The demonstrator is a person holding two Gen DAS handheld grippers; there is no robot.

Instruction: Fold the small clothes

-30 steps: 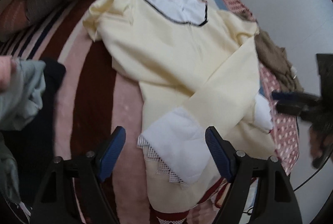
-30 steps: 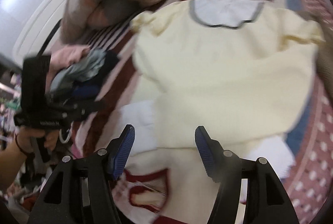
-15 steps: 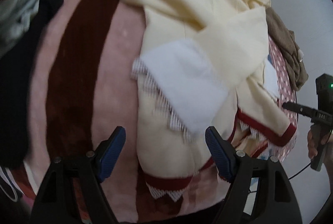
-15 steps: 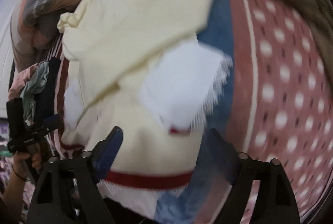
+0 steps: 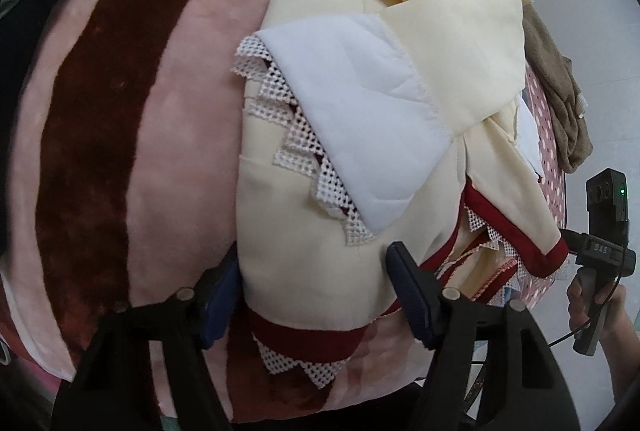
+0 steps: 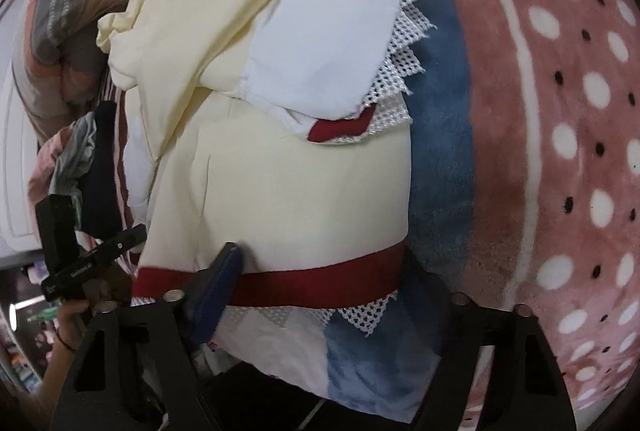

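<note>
Item: cream child's dress [image 5: 320, 239], white collar with black piping, both sleeves crossed over the front, white lace-edged cuffs [image 5: 360, 135] uppermost. Red hem band [image 6: 312, 281] with white mesh zigzag trim at the near edge.

Location: spread on a striped pink and maroon blanket [image 5: 140, 151], near edge of the bed; a polka-dot blanket [image 6: 560, 111] lies to the right, a brown garment [image 5: 560, 99] beyond it.

Left gripper [image 5: 316, 295]: jaws apart, straddling the hem's left corner, cloth between the pads.

Right gripper [image 6: 320, 287]: jaws apart, straddling the hem's right portion, red band between them.

Change: a second ago both grippers stood off, viewing the whole dress; half a second ago they were dropping toward the hem. Now each brackets a hem corner.

Status, judged: sleeves folded; the bottom-up fold is about to start. Closing on both corners is the likely next need.
</note>
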